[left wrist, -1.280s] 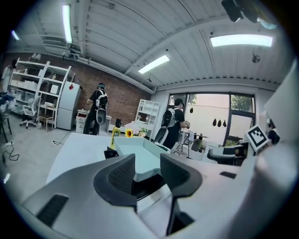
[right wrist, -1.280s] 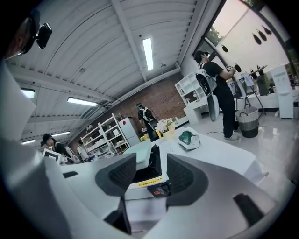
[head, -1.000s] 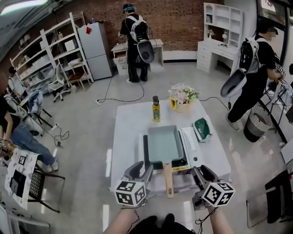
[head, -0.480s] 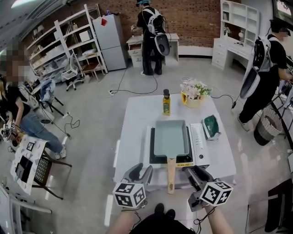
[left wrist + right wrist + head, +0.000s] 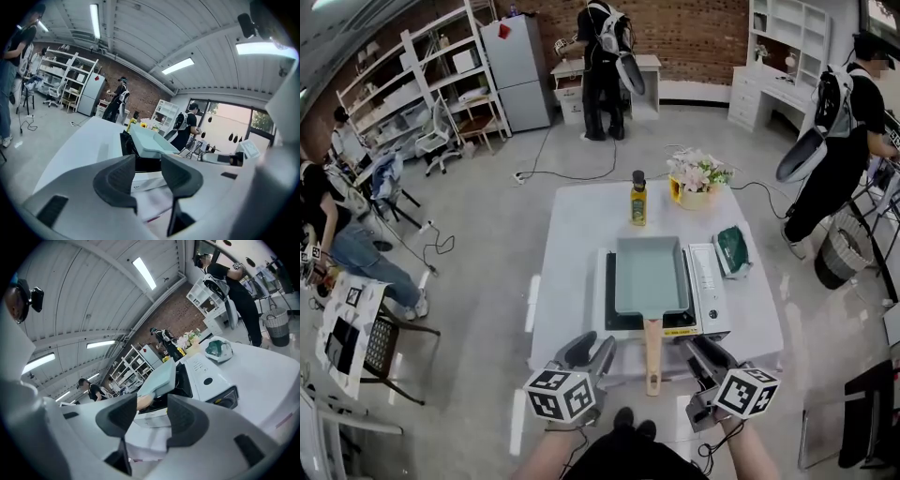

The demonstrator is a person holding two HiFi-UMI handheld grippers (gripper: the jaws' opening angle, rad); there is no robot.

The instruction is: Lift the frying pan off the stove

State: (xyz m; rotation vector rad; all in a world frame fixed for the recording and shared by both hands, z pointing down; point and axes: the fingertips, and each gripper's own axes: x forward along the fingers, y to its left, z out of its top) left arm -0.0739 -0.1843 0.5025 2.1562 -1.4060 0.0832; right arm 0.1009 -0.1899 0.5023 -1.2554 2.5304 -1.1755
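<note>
In the head view, a pale blue-green rectangular frying pan sits on the black top of a white portable stove, which stands on a white table close to its near edge, a little toward the right side. The pan's light wooden handle reaches straight out over that near edge. The left gripper and the right gripper hang at the near edge on either side of the handle, neither touching it. A yellow bottle with a black cap stands toward the far edge, pale flowers in a yellow pot stand near the far right corner, and a green packet lies by the right edge. In the left gripper view, the left gripper has its dark jaws spread with nothing between them; the frying pan shows beyond them on the stove. In the right gripper view, the right gripper is likewise released, jaws apart and empty, and the frying pan sits ahead on the stove with its handle end showing through the gap.
</note>
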